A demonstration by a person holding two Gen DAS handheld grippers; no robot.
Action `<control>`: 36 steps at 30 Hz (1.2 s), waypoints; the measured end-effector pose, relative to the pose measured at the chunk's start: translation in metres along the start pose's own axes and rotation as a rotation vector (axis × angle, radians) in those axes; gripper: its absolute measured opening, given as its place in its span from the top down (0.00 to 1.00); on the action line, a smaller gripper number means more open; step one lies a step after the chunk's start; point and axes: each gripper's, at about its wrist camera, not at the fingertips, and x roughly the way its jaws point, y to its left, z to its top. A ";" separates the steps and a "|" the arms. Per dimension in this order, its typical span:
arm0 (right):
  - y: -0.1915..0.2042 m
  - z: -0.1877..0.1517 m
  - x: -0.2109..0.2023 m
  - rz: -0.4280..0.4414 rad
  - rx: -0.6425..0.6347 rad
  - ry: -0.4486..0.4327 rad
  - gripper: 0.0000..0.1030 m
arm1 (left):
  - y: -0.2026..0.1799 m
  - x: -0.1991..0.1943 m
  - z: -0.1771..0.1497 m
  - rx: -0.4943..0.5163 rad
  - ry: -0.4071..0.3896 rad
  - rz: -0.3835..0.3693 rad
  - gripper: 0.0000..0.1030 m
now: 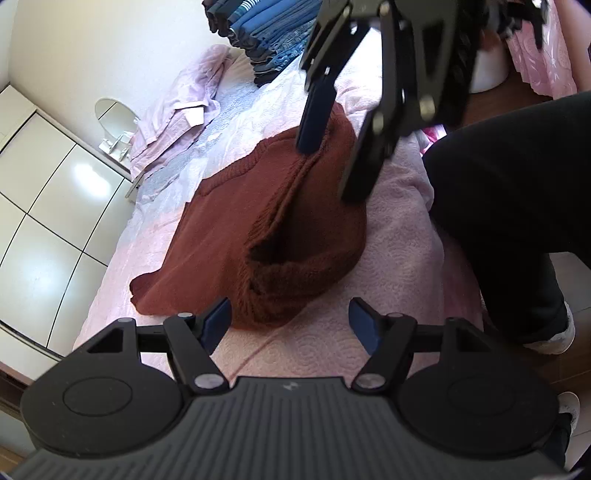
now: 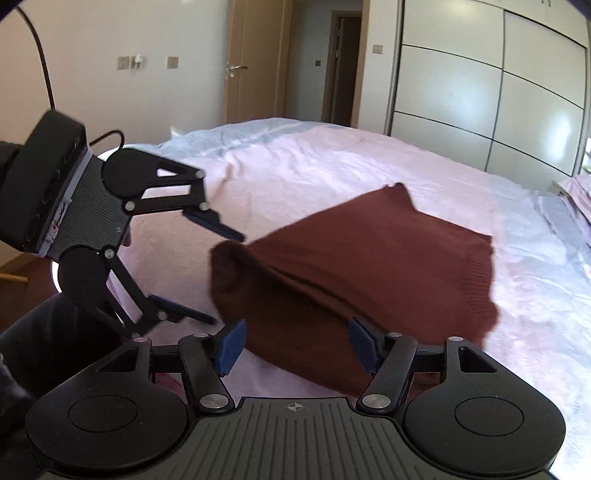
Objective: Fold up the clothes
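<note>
A rust-brown knit sweater [image 1: 258, 221] lies partly folded on the pink bed cover [image 1: 391, 258], one part doubled over near the bed's edge. It also shows in the right wrist view [image 2: 369, 266]. My left gripper [image 1: 291, 325] is open and empty, hovering just before the sweater's near ribbed edge; in the right wrist view [image 2: 225, 277] it stands open at the sweater's left end. My right gripper [image 2: 295, 343] is open over the sweater's near fold. In the left wrist view [image 1: 328, 166] it reaches down from above onto the sweater, jaws apart.
A stack of folded blue clothes [image 1: 266, 33] sits at the far end of the bed. A crumpled pink garment [image 1: 177, 107] lies at the far left. White wardrobe doors [image 2: 498, 81] line one side. The person's black-trousered leg [image 1: 509, 206] stands at the bed's right edge.
</note>
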 end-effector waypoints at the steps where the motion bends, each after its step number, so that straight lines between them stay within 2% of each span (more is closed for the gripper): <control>1: 0.004 0.002 0.005 0.001 -0.005 -0.003 0.38 | 0.000 -0.003 -0.001 0.000 -0.002 0.005 0.35; 8: 0.019 0.013 0.044 -0.079 -0.001 -0.009 0.40 | 0.003 -0.013 -0.011 -0.037 0.004 0.021 0.35; 10: 0.024 0.015 0.056 -0.030 -0.008 -0.006 0.40 | 0.004 -0.014 -0.015 -0.045 0.005 0.021 0.35; 13: 0.033 0.014 0.072 -0.016 -0.061 0.030 0.40 | 0.005 -0.017 -0.018 -0.051 0.002 0.031 0.35; 17: 0.021 0.017 0.057 -0.044 -0.041 -0.012 0.40 | 0.006 -0.020 -0.021 -0.063 -0.012 0.038 0.35; 20: 0.026 0.015 0.061 -0.100 -0.124 -0.005 0.40 | 0.001 -0.018 -0.020 -0.055 -0.022 0.039 0.34; 24: 0.025 0.010 0.069 -0.035 -0.106 0.023 0.40 | -0.010 -0.015 -0.013 -0.019 -0.031 0.050 0.34; 25: 0.022 0.010 0.063 -0.042 -0.104 0.011 0.40 | -0.013 -0.013 -0.011 -0.015 -0.032 0.056 0.34; 29: 0.005 0.002 0.032 -0.134 -0.168 -0.012 0.38 | -0.021 0.000 -0.002 0.012 -0.018 0.088 0.34; 32: -0.012 -0.017 0.010 -0.223 -0.283 0.039 0.34 | -0.018 0.007 0.001 0.005 -0.013 0.101 0.32; 36: -0.032 -0.045 -0.003 -0.313 -0.441 0.137 0.33 | -0.011 0.010 0.002 -0.015 -0.009 0.115 0.32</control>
